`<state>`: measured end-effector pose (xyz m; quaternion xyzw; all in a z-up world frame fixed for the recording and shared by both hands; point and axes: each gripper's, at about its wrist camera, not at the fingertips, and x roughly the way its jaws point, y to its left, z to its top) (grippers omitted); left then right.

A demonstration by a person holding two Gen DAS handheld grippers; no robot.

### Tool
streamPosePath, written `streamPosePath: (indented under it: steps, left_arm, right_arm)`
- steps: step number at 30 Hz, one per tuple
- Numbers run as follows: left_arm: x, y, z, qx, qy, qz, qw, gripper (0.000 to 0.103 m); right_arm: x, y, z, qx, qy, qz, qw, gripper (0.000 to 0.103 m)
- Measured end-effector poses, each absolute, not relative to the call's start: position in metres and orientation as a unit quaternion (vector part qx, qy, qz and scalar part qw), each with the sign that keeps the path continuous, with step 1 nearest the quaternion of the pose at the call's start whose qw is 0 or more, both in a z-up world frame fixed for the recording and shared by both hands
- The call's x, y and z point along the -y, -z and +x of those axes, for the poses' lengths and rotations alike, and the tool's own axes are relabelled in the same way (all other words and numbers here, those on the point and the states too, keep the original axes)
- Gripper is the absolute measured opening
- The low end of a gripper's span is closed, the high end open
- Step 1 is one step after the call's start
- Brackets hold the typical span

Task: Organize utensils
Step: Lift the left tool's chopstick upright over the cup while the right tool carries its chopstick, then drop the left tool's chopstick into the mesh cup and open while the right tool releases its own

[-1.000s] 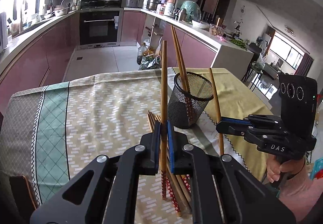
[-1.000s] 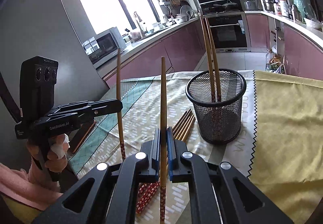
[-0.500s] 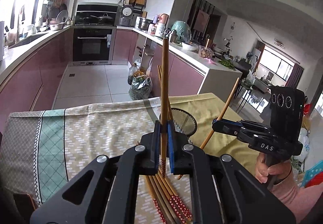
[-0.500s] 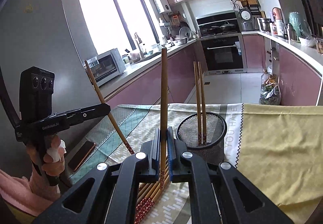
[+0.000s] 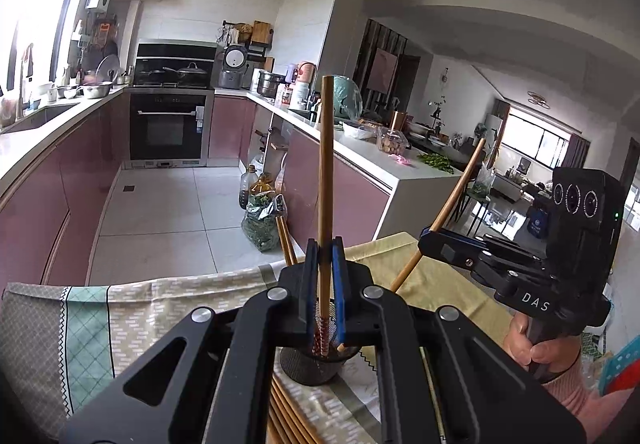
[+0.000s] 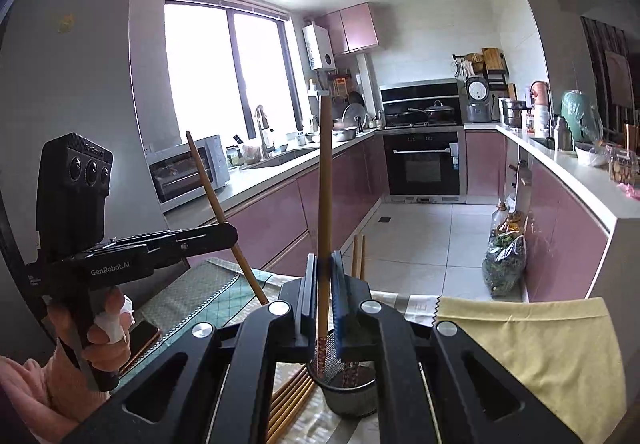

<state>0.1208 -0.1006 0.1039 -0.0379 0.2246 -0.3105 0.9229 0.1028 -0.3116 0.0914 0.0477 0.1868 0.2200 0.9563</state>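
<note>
Gripping one long brown wooden chopstick with a red patterned tip (image 5: 325, 179) upright, the left gripper (image 5: 325, 284) is sitting at lower centre of the left wrist view, its blue-padded jaws clamped tight on the shaft. The right gripper (image 6: 325, 296) is doing the same with a second brown wooden chopstick (image 6: 325, 183), pinched shut at lower centre of its own view. Each stick is being held near vertical, probably so its patterned end can drop straight into the black wire-mesh cup (image 5: 312, 368), which is standing on the patterned tablecloth (image 5: 160, 308) just below the jaws.

Both patterned tips are hanging at about the cup's rim (image 6: 348, 388); whether they are inside it I cannot tell. Two more chopsticks (image 6: 359, 256) are already standing in the cup, and a row of loose ones (image 5: 288, 416) is lying on the cloth beside it, at the bottom edge.

Compared with a second ago, both grippers are sitting higher and tipping further up: the cup is now showing at the bottom of each view instead of mid-frame, and more of the kitchen is showing behind. The grips are unchanged.
</note>
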Motion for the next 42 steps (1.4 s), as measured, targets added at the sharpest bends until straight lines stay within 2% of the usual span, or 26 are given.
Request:
streamPosePath:
  steps: [5, 21, 29, 31, 34, 36, 40, 42]
  left_arm:
    - [0.123, -0.091, 0.139, -0.250, 0.303, -0.018, 0.919, 0.007]
    - [0.140, -0.012, 0.184, -0.359, 0.310, 0.021, 0.880, 0.008]
    - [0.142, -0.002, 0.206, -0.372, 0.288, 0.018, 0.882, 0.008]
    - [0.143, 0.001, 0.210, -0.376, 0.288, 0.014, 0.880, 0.013]
    - [0.143, 0.002, 0.211, -0.373, 0.278, 0.013, 0.885, 0.015]
    - [0.139, 0.002, 0.206, -0.365, 0.270, 0.015, 0.891, 0.023]
    - [0.129, -0.003, 0.187, -0.343, 0.261, 0.014, 0.902, 0.030]
    - [0.122, -0.005, 0.175, -0.330, 0.254, 0.018, 0.909, 0.037]
  right_arm:
    - [0.311, -0.086, 0.119, -0.200, -0.202, 0.028, 0.958, 0.005]
    - [0.294, -0.025, 0.164, -0.338, -0.194, 0.005, 0.921, 0.006]
    - [0.293, -0.013, 0.178, -0.356, -0.187, 0.019, 0.915, 0.007]
    - [0.293, -0.013, 0.178, -0.354, -0.184, 0.024, 0.917, 0.008]
    - [0.296, -0.013, 0.174, -0.351, -0.181, 0.032, 0.918, 0.013]
    - [0.298, -0.015, 0.168, -0.344, -0.183, 0.037, 0.920, 0.022]
    - [0.302, -0.018, 0.154, -0.330, -0.191, 0.047, 0.923, 0.028]
    - [0.302, -0.021, 0.145, -0.322, -0.198, 0.049, 0.924, 0.039]
